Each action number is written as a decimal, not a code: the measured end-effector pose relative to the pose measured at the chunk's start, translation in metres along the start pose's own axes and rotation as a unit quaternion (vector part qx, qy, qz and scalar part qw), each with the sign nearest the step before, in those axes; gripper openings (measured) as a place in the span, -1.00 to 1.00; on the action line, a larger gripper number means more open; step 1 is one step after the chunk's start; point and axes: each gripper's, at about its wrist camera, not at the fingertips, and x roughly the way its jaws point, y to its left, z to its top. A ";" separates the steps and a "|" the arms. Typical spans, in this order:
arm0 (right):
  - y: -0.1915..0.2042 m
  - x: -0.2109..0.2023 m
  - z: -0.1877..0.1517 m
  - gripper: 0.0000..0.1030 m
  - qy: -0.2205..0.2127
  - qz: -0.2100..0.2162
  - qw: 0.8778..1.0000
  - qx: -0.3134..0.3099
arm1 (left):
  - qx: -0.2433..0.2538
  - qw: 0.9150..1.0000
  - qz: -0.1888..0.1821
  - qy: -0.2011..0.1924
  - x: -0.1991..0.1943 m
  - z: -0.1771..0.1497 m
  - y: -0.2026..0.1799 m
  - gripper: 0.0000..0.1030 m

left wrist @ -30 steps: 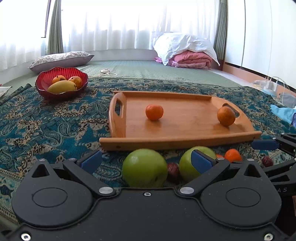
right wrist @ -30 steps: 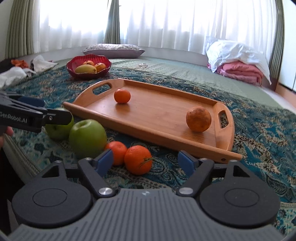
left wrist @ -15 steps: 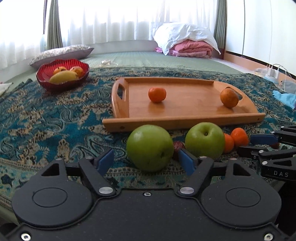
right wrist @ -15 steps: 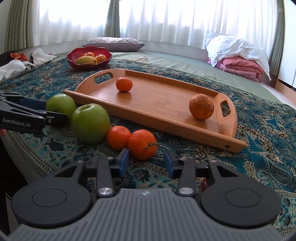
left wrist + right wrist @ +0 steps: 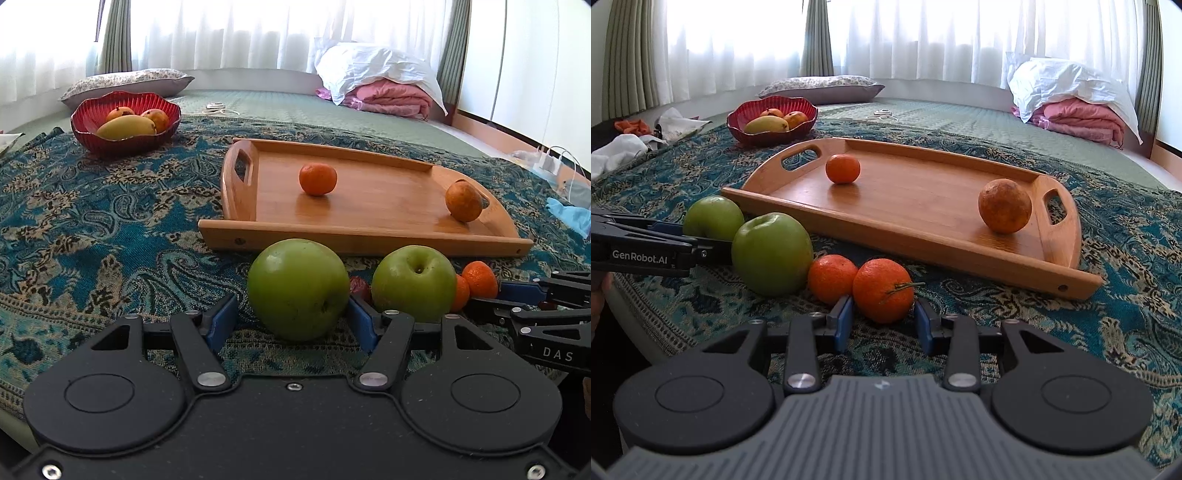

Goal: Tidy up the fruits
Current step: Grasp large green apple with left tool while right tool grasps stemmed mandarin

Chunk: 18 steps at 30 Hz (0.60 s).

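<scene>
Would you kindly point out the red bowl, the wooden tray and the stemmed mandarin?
red bowl (image 5: 88,122): left wrist view, bare inner wall.
wooden tray (image 5: 923,195): right wrist view, bare floor.
stemmed mandarin (image 5: 882,290): right wrist view, front skin.

two green apples (image 5: 772,253) (image 5: 713,218), four oranges (image 5: 882,290) (image 5: 831,278) (image 5: 843,168) (image 5: 1004,210), one wooden tray (image 5: 1060,254), one red bowl (image 5: 746,134) holding three fruits.

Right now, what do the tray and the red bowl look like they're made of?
Tray: looks like wood, perhaps bamboo, with visible grain strips and a smooth, slightly glossy finish that reflects the tangerine on it.
Red bowl: glossy, ribbed, with a scalloped rim; glass or plastic, I cannot tell which.
</scene>
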 end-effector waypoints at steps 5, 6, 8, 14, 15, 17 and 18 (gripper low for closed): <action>-0.001 0.003 0.000 -0.14 -0.002 0.005 1.000 -0.010 | 0.003 1.000 0.000 -0.003 0.004 0.000 -0.001 0.21; -0.001 0.003 0.000 -0.14 -0.002 0.007 1.000 -0.011 | 0.003 1.000 0.000 -0.003 0.005 0.000 -0.001 0.21; -0.003 0.005 0.001 -0.14 -0.002 0.010 1.000 -0.012 | 0.005 1.000 0.000 -0.004 0.006 0.000 -0.001 0.20; -0.004 0.010 0.002 0.01 -0.004 0.015 1.000 -0.011 | 0.005 1.000 -0.001 -0.008 0.008 0.000 -0.002 0.16; -0.004 0.011 0.002 0.01 -0.004 0.015 1.000 -0.010 | 0.005 1.000 -0.001 -0.009 0.009 0.000 -0.002 0.16; -0.004 0.014 0.003 0.02 -0.005 0.016 1.000 -0.006 | 0.008 1.000 0.000 -0.010 0.010 0.000 -0.003 0.14; -0.005 0.016 0.003 0.03 -0.006 0.017 1.000 -0.005 | 0.008 1.000 0.001 -0.011 0.010 0.000 -0.004 0.13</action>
